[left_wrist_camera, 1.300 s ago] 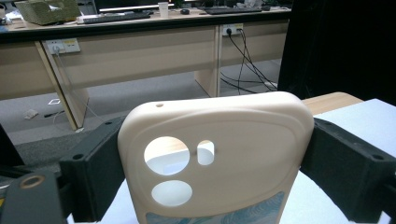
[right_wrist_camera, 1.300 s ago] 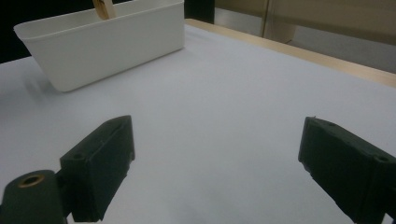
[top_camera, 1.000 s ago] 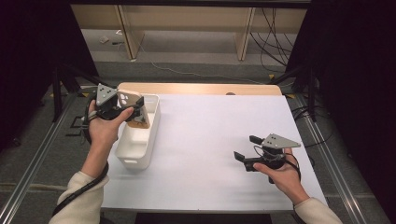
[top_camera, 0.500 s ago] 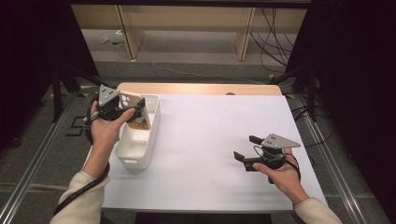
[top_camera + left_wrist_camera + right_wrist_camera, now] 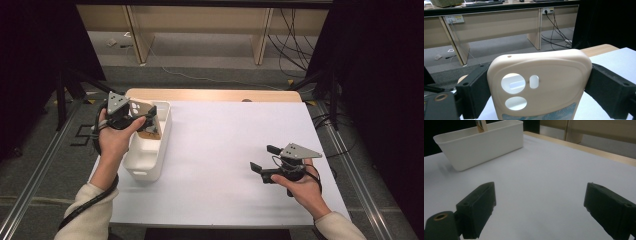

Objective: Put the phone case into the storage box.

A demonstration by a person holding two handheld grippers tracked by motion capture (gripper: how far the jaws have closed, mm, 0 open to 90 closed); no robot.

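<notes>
On the near edge of the table: two forearms in pale sleeves come in, one hand on each gripper.
Right gripper [image 5: 261, 159]: one, resting low over the white table [image 5: 225, 150] at its near right; its two black jaws stand wide apart with bare tabletop between them, nothing held.
Left gripper [image 5: 150, 119]: one, held above the far end of the bin at the table's left side; its two jaws press on the two side edges of the phone case, so it grips the case.
Phone case [image 5: 537, 85]: one, beige, upright between the left jaws, over the bin's far end; three cut-outs show in it, two round and one small oblong, plus one tiny hole near the top edge; a bluish patterned band lies along its lower part.
Bin [image 5: 147, 155]: one, white, oblong, open at the top, standing at the table's left edge; something brownish lies inside, too hidden to name.
Writing: none can be read on the case, bin or grippers.
Beyond the table: a pale wooden desk [image 5: 200, 20], its front panel carrying two wall sockets [image 5: 454, 18], and several black cables [image 5: 290, 35] hanging to the grey floor.
</notes>
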